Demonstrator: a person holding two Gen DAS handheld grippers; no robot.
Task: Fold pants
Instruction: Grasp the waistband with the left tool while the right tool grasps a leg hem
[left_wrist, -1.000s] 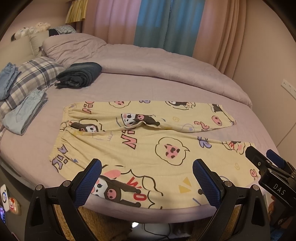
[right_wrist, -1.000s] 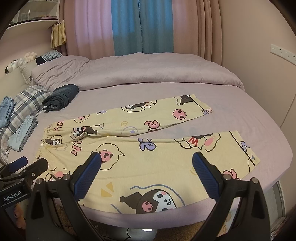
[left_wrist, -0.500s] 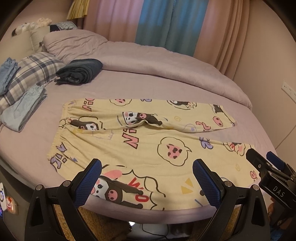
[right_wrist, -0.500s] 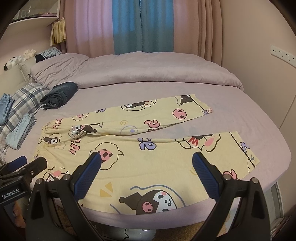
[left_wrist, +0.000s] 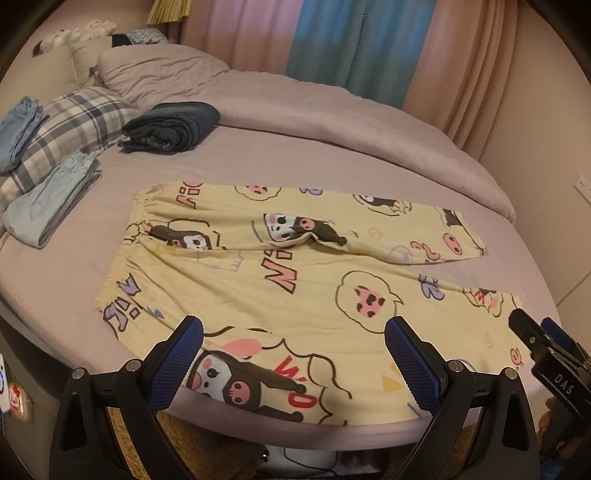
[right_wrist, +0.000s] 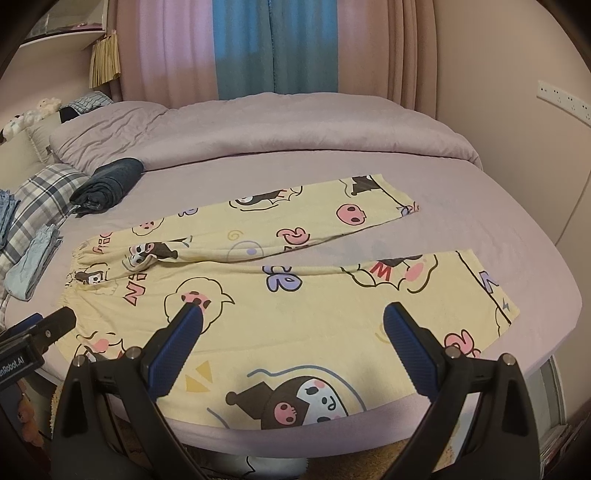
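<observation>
**Both grippers hanging open over one pair of pants**

You are holding two grippers, and both are standing with their jaws wide apart, gripping nothing. Your left gripper (left_wrist: 293, 349) is hanging over the near edge of the pants (left_wrist: 295, 280), by the waist half; your right gripper (right_wrist: 291, 338) is hanging over the near leg, toward the cuff end. Each has two blue-padded fingers, four in all, and none is touching the cloth so far as the views are showing. Each gripper is also showing at the edge of the other's view.

One pair of yellow cartoon-print pants is lying flat and unfolded on the bed (left_wrist: 258, 158), waistband to your left, its two legs running to the right and spreading apart toward the cuffs. The near leg is lying along the bed's near edge.

Farther out, three other folded garments are lying well apart from the pants: one dark folded garment (left_wrist: 171, 127) beyond the waistband, one pale blue folded garment (left_wrist: 50, 201) to the left, and one blue denim garment (left_wrist: 18, 131) at the far left. One plaid pillow (left_wrist: 77, 125) is sitting between them. A bunched duvet (right_wrist: 258, 129) is lying across the far side, and curtains (right_wrist: 273, 44) are hanging behind.
</observation>
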